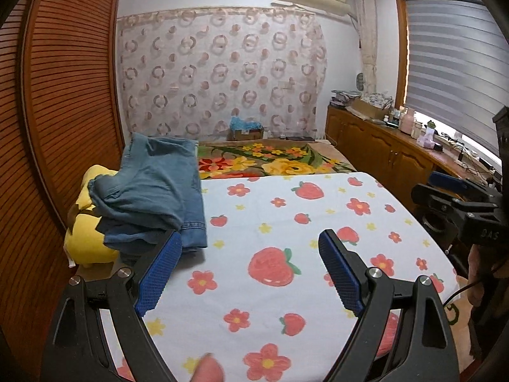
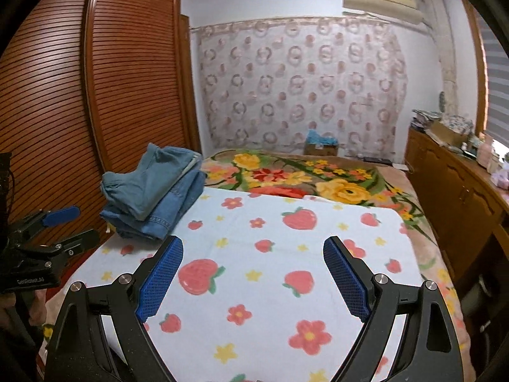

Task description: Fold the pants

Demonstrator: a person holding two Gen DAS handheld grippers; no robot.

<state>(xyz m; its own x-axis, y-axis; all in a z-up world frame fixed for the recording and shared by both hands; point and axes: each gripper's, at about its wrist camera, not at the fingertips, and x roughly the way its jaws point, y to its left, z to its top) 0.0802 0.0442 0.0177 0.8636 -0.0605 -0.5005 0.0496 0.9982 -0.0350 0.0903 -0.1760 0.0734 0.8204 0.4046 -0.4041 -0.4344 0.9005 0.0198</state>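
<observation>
The pants are blue denim, a pile of several pairs folded and stacked at the far left edge of the bed, on the corner of the strawberry-and-flower sheet. In the left wrist view the top pair lies rumpled, its cloth bunched and drooping over the neater layers below, and a stitched hem shows at the near right corner of the stack. The pile's left side rests on a yellow cushion. In the right wrist view the pants show as flat layers with a looser, lighter blue piece draped on top.
</observation>
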